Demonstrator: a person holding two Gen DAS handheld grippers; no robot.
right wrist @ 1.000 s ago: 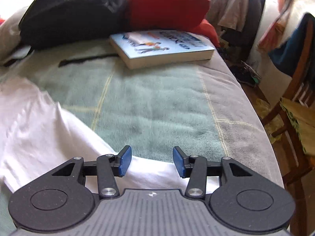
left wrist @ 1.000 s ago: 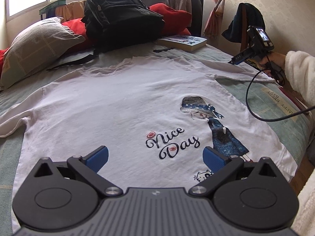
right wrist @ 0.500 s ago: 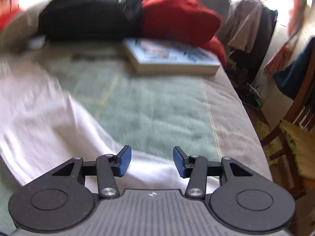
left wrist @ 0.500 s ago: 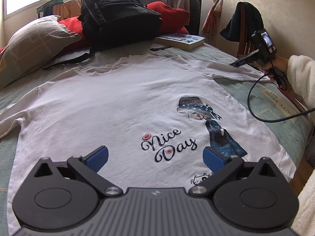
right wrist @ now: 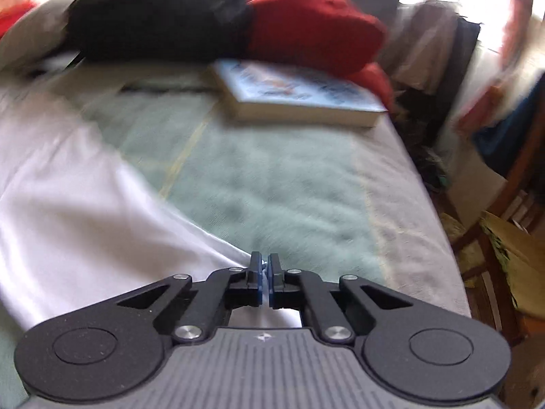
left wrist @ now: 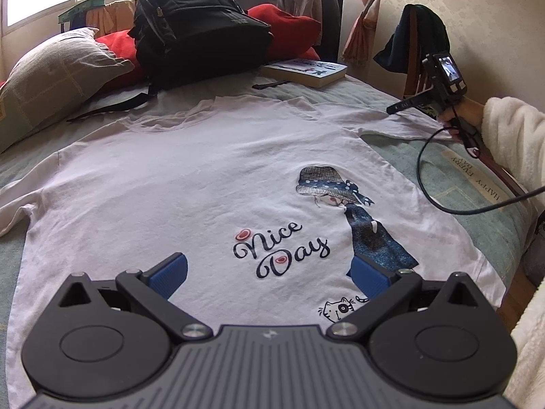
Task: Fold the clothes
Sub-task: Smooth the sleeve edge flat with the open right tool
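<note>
Since a second ago your right gripper (right wrist: 265,274) has snapped its blue pads together on the sleeve edge of the white short-sleeved T-shirt (left wrist: 190,184); before, they stood apart over that edge.

Through your left wrist camera, your left gripper (left wrist: 269,272) hangs with its jaws wide apart and nothing between them, above the shirt's lower front. The shirt lies spread flat, front up, on the pale green blanket (left wrist: 439,156) covering the bed. Its print reads "Nice Day" in dark script beside a figure in a blue hat and dress, with a small cat drawn below. A label on the blanket's right edge reads "HAPPY EVERY DAY", upside down from here. Beyond the collar sit a black backpack (left wrist: 197,30), a red cushion (left wrist: 286,27), a grey-green patterned pillow (left wrist: 58,75) and a thick paperback book (left wrist: 306,71). At the right, your hand in a white fleece sleeve (left wrist: 511,136) holds the right gripper at the shirt's sleeve.

Through your right wrist camera, which is blurred, the closed pads pinch a sliver of white fabric. The shirt runs off to the left, the book lies ahead, its cover unreadable, and a wooden chair (right wrist: 504,225) stands beside the bed.
</note>
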